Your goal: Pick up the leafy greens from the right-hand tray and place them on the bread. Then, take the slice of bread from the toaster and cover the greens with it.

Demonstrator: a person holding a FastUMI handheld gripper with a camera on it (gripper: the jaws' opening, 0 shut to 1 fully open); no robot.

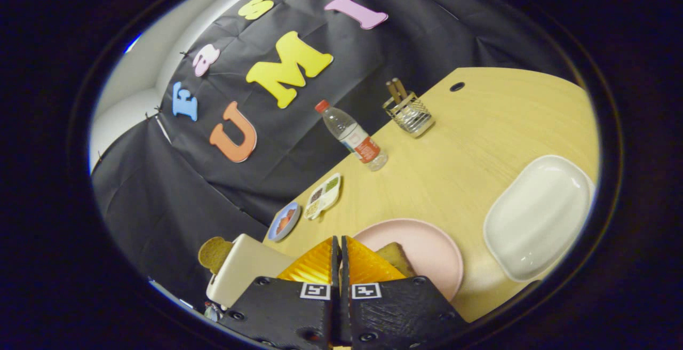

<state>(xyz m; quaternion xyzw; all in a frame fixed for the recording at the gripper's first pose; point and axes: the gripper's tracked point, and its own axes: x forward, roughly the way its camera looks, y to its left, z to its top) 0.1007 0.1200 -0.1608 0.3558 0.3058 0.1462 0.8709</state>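
Where the two orange fingers (320,262) of the hand-held gripper (340,254) meet, they press flat against each other, clenched, with nothing seen between them. Just beyond and right of the fingertips sits one pink plate (432,248), and on it one slice of bread (397,258), partly hidden behind the right finger. No greens are seen on that slice. Left of the fingers stands one cream toaster (243,272), tilted in this view, with one round brown slice (214,254) poking up from its far-left end.

Right of the pink plate, apart from it, lies one white oblong tray (539,216); its bowl looks bare. Whether this is the greens' tray I cannot tell.

Farther off along the worktop (469,136), near its left edge: one small blue dish (284,221) with something reddish on it, and just beside it one white divided dish (323,196) with small portions in its compartments. Beyond those, one clear plastic bottle (352,135) with a red cap and a red label. Farther right, one wire holder (410,113) with two brown sticks standing in it. One dark round hole (457,86) in the worktop at the far end.
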